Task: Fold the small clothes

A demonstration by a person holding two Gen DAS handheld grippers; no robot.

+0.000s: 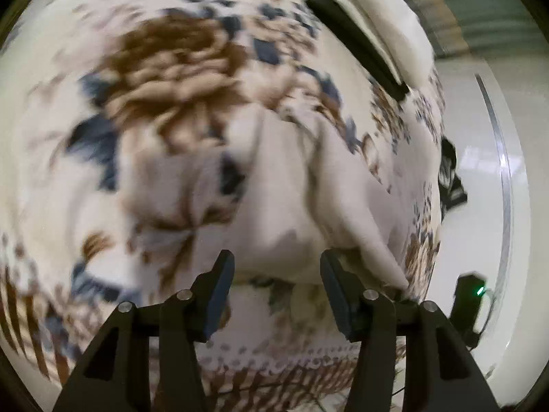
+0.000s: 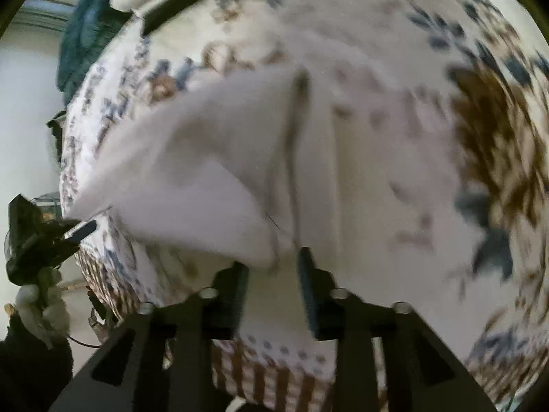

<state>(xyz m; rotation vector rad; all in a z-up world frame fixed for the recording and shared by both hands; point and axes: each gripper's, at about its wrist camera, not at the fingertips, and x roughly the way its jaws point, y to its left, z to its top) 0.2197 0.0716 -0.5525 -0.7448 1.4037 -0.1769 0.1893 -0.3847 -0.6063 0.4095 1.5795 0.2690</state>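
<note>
A small white garment (image 1: 284, 185) is lying rumpled on a bed covered by a floral bedspread (image 1: 164, 79), near the bed's edge. The left gripper (image 1: 274, 267) is hovering just over the cloth's near hem, its fingers (image 1: 219, 285) spread apart and grasping nothing. The right gripper (image 2: 272, 267) is sitting at the garment's near edge, fingers (image 2: 308, 285) parted, with a fold of white fabric hanging between them; both views are blurred.

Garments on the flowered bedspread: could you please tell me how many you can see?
1: a white garment lies on the bedspread, just ahead of both open grippers, left and right. Blur could hide others.
</note>
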